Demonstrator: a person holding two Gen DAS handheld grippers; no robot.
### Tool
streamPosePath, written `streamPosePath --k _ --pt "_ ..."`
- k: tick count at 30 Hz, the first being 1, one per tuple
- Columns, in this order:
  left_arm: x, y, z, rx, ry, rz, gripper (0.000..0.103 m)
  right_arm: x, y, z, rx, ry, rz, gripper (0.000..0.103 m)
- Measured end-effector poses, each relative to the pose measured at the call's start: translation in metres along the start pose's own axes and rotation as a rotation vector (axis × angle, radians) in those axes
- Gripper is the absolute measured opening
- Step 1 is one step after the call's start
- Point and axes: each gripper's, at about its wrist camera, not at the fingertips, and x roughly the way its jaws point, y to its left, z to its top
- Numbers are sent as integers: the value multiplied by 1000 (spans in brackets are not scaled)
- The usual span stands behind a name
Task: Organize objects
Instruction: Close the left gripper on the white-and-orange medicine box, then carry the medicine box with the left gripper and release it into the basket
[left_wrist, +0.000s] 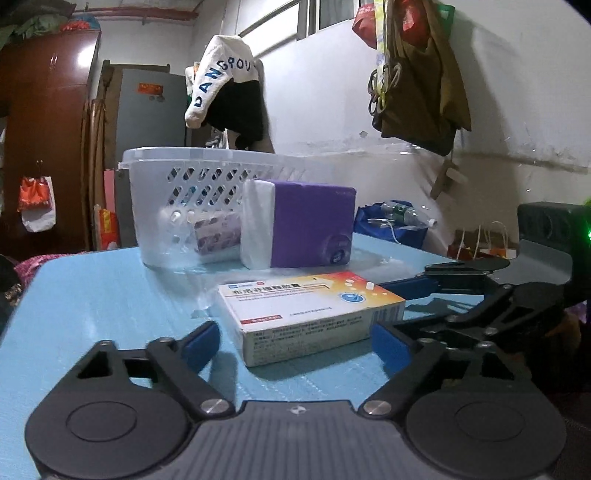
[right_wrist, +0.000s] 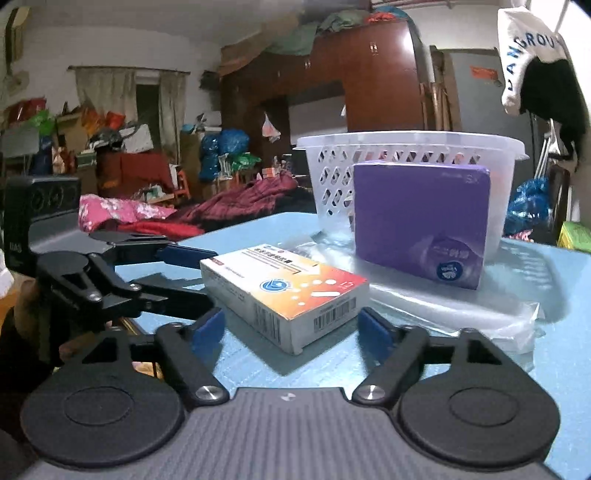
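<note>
A white and orange medicine box (left_wrist: 310, 314) lies flat on the light blue table (left_wrist: 110, 295). My left gripper (left_wrist: 295, 343) is open, its blue pads on either side of the box's near end, not touching. My right gripper (right_wrist: 291, 330) is open too, with the same box (right_wrist: 284, 291) between its pads. Each gripper shows in the other's view: the right one (left_wrist: 436, 306) and the left one (right_wrist: 177, 275), both open. A purple tissue pack (left_wrist: 299, 229) stands in front of a white perforated basket (left_wrist: 207, 184); they also show in the right wrist view, the pack (right_wrist: 421, 218) and the basket (right_wrist: 406, 147).
A small box lies inside the basket (left_wrist: 218, 232). A clear plastic bag (right_wrist: 461, 310) lies under the tissue pack. Clothes (left_wrist: 229, 96) and bags (left_wrist: 417, 74) hang on the wall behind. Cluttered room, wardrobe (right_wrist: 369, 74) and bedding (right_wrist: 236, 206) lie beyond the table edge.
</note>
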Motion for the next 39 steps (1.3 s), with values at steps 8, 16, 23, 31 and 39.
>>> streamPosePath --k 8,16,23,31,39 --pt "-3 5 -5 -41 -39 25 61 -7 1 -10 -10 -22 -6 54" --pt "-3 -4 -10 34 -51 61 57 -10 1 -15 -17 -37 -6 49" --pt "-9 -13 -10 57 -71 86 54 -16 2 -15 -43 -60 -16 47" --pt "-25 -32 18 91 -144 108 53 -36 8 6 -93 -139 -41 45" --pt "-23 -45 89 154 -214 129 53 -52 -3 57 -129 -225 -88 44"
